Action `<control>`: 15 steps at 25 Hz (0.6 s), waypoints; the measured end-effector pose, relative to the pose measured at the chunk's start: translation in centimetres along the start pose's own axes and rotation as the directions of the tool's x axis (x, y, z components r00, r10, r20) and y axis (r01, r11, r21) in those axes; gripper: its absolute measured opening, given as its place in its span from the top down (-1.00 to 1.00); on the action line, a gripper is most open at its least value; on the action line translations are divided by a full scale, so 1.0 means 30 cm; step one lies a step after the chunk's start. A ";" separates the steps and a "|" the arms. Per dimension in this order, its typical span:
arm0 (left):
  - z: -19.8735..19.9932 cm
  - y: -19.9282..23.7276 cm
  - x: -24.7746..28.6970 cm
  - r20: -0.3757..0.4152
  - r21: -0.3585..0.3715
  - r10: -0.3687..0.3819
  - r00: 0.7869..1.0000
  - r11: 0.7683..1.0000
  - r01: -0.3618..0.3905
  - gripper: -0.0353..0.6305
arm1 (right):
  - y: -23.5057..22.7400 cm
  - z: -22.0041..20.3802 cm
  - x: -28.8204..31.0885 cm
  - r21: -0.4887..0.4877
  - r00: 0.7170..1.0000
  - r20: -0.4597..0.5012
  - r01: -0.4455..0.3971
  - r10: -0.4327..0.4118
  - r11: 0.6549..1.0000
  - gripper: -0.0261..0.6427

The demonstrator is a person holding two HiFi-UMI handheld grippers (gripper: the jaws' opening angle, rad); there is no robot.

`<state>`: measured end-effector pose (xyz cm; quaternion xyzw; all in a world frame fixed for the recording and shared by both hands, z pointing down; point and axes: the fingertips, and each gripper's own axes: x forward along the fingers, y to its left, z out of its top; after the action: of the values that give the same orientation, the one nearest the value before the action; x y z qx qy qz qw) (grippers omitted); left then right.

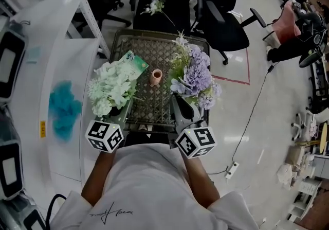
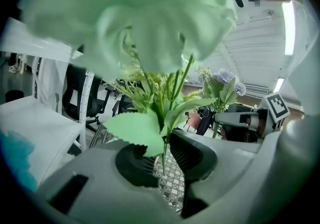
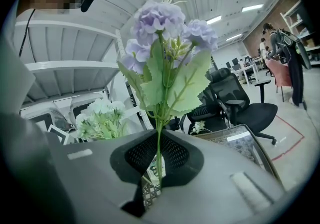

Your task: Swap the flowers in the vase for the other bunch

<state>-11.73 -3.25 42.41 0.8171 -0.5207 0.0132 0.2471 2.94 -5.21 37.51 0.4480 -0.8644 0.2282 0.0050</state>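
Vase stands empty; left gripper pinches white bunch, right gripper purple bunch, jaws nearly closed on stems; next, thread one in.

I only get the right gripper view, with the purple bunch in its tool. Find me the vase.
Observer: Head view: the vase stands on the mesh table, between the white bunch and the purple bunch.
Operator: Check inside it.
Observer: No stems in it; its mouth looks empty.
Operator: Report the left tool.
Observer: Left gripper view: the left tool has the white bunch's stems upright between its jaws.
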 end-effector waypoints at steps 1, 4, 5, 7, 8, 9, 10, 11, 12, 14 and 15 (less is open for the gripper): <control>-0.002 0.001 0.001 -0.002 -0.001 0.002 1.000 1.000 -0.002 0.69 | -0.003 0.004 0.004 -0.001 1.000 0.001 -0.002 0.002 1.000 0.85; -0.018 -0.006 0.002 -0.007 -0.001 0.001 1.000 1.000 -0.001 0.69 | -0.007 0.012 0.012 -0.013 1.000 0.003 -0.010 0.010 1.000 0.85; -0.024 -0.007 0.003 -0.011 -0.002 -0.001 1.000 1.000 0.001 0.69 | -0.008 0.017 0.016 -0.018 1.000 0.004 -0.013 0.013 1.000 0.85; -0.036 -0.007 0.005 -0.019 -0.004 -0.003 1.000 1.000 0.002 0.69 | -0.010 0.028 0.024 -0.028 1.000 0.006 -0.019 0.019 0.999 0.85; -0.039 -0.006 0.006 -0.022 -0.006 -0.002 1.000 1.000 0.002 0.69 | -0.011 0.035 0.030 -0.032 1.000 0.007 -0.021 0.021 0.999 0.85; -0.039 -0.005 0.008 -0.025 -0.007 -0.001 1.000 1.000 0.001 0.69 | -0.013 0.042 0.036 -0.035 1.000 0.008 -0.022 0.023 0.999 0.85; -0.038 -0.004 0.009 -0.027 -0.010 -0.001 1.000 1.000 0.001 0.69 | -0.016 0.048 0.042 -0.037 1.000 0.008 -0.024 0.024 0.999 0.85; -0.036 -0.001 0.011 -0.028 -0.016 -0.001 1.000 1.000 0.001 0.69 | -0.018 0.051 0.050 -0.038 1.000 0.008 -0.026 0.026 0.999 0.85; -0.036 0.002 0.011 -0.026 -0.026 -0.002 1.000 1.000 0.001 0.69 | -0.019 0.053 0.058 -0.040 1.000 0.008 -0.030 0.030 0.999 0.85; -0.041 0.008 0.011 -0.022 -0.046 0.000 1.000 0.999 -0.001 0.68 | -0.023 0.051 0.069 -0.044 0.999 0.006 -0.037 0.038 0.998 0.85; -0.047 0.010 0.012 -0.022 -0.051 0.002 1.000 0.999 -0.003 0.69 | -0.026 0.050 0.073 -0.046 0.999 0.005 -0.040 0.040 0.998 0.85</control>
<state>-11.49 -3.06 43.86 0.8096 -0.5191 0.0092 0.2738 2.54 -7.89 36.93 0.4310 -0.8783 0.2069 0.0082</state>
